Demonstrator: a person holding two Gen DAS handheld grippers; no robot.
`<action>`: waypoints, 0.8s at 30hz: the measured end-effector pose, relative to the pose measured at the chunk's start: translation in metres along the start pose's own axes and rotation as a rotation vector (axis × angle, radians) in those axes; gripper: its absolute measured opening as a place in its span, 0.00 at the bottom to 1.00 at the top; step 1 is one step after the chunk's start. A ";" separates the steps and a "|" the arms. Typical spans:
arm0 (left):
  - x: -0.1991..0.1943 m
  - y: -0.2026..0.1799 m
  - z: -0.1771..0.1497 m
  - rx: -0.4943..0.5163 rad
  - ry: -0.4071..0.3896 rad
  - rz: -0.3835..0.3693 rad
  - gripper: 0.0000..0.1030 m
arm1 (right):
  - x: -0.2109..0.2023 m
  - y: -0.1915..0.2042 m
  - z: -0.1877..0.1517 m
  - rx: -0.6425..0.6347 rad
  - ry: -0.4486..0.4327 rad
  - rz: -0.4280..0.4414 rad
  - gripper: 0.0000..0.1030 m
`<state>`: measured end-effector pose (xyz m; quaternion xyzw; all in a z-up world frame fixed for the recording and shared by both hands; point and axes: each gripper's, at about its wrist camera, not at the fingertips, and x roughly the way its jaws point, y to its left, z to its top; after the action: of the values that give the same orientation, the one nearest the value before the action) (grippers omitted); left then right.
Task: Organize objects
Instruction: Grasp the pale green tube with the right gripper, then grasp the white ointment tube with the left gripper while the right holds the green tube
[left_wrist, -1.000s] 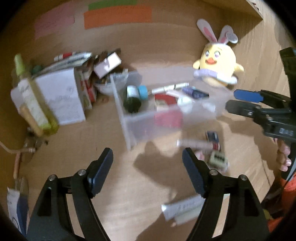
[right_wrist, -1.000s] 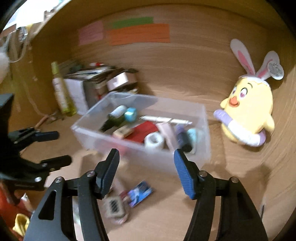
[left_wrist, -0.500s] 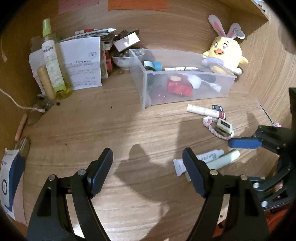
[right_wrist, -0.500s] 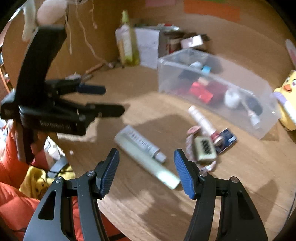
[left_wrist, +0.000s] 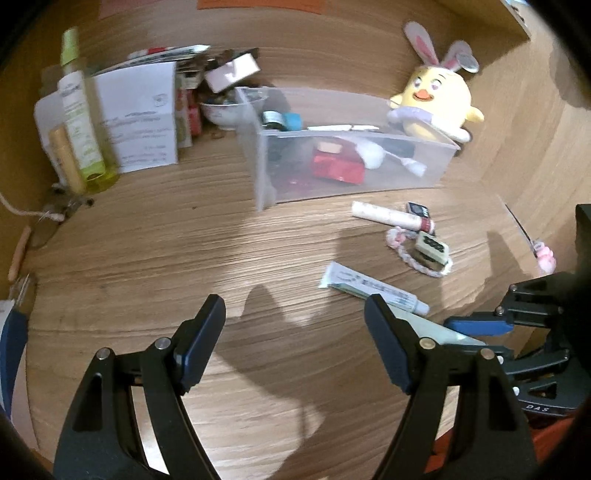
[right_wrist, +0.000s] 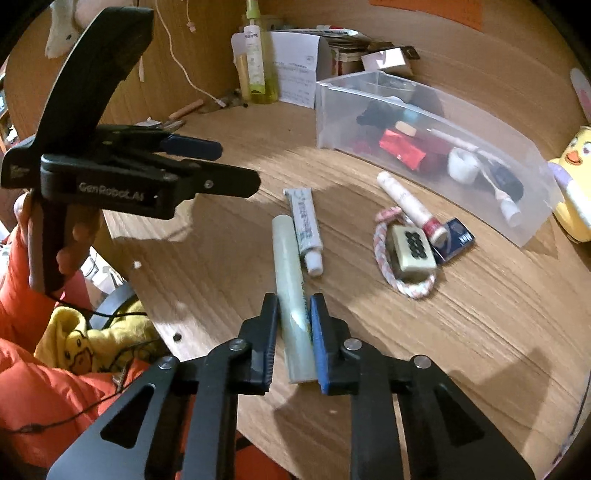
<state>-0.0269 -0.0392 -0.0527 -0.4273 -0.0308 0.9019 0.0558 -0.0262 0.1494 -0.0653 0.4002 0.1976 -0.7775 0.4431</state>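
Left gripper (left_wrist: 293, 336), seen from its own wrist camera, hangs wide apart and empty above the wooden table (left_wrist: 155, 258). Ahead lie a white tube (left_wrist: 373, 288), a pink tube (left_wrist: 389, 215) and a clear bin (left_wrist: 343, 147) beside a yellow chick toy (left_wrist: 436, 107).

Right gripper (right_wrist: 293, 315), in the right wrist view, is closed narrowly on the near end of a pale green tube (right_wrist: 291, 280) lying near the table edge, just beside the white tube (right_wrist: 306, 225). A braided ring (right_wrist: 400, 258) with a mahjong tile (right_wrist: 410, 247) lies nearer the bin (right_wrist: 436, 147).
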 end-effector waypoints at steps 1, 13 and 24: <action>0.002 -0.004 0.000 0.009 0.002 -0.004 0.75 | -0.002 -0.002 -0.003 0.007 0.000 -0.006 0.15; 0.032 -0.051 0.012 0.183 0.047 -0.005 0.84 | -0.032 -0.045 -0.039 0.170 -0.015 -0.103 0.15; 0.045 -0.058 0.018 0.213 0.082 -0.046 0.39 | -0.025 -0.051 -0.031 0.192 -0.039 -0.083 0.15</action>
<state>-0.0648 0.0235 -0.0703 -0.4549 0.0576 0.8802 0.1227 -0.0482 0.2101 -0.0668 0.4170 0.1297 -0.8183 0.3737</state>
